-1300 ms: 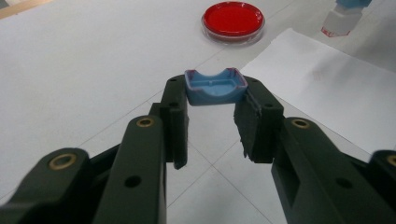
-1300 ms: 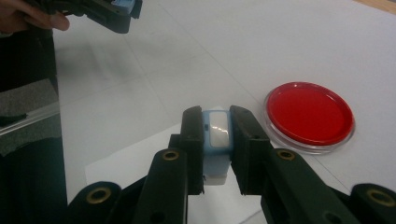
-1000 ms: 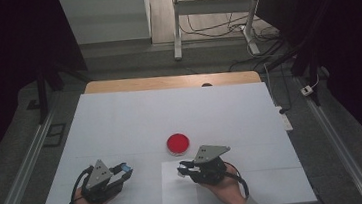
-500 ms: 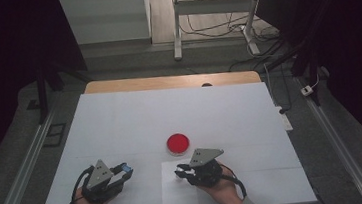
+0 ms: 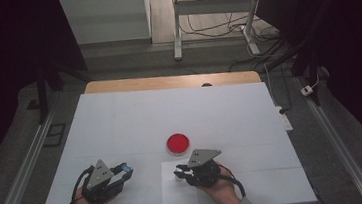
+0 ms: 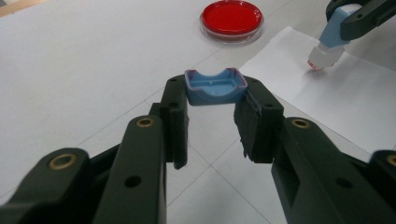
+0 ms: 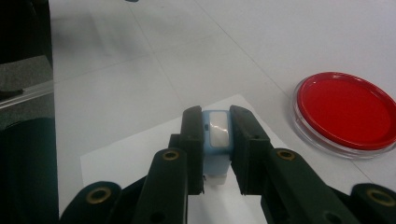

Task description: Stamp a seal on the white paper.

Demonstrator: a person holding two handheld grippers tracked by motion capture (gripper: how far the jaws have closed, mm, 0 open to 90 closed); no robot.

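The left gripper [image 6: 212, 100] is clamped on a small blue cap [image 6: 215, 86], held by its two sides with the hollow face turned up, clear of the worktop [image 5: 120, 123]. This keeps the cap off the surface while the other hand works.

The right gripper [image 7: 215, 140] is clamped on a light-blue marker [image 7: 217, 135] across its body, with the tip pointing down. In the left gripper view the reddish tip [image 6: 315, 64] rests on or just above a white paper sheet [image 6: 345, 93]; contact cannot be confirmed. The sheet lies flat on the worktop, likely as a surface for marking.

A round dish [image 5: 178, 143] with red contents sits just beyond the sheet, apart from both grippers.
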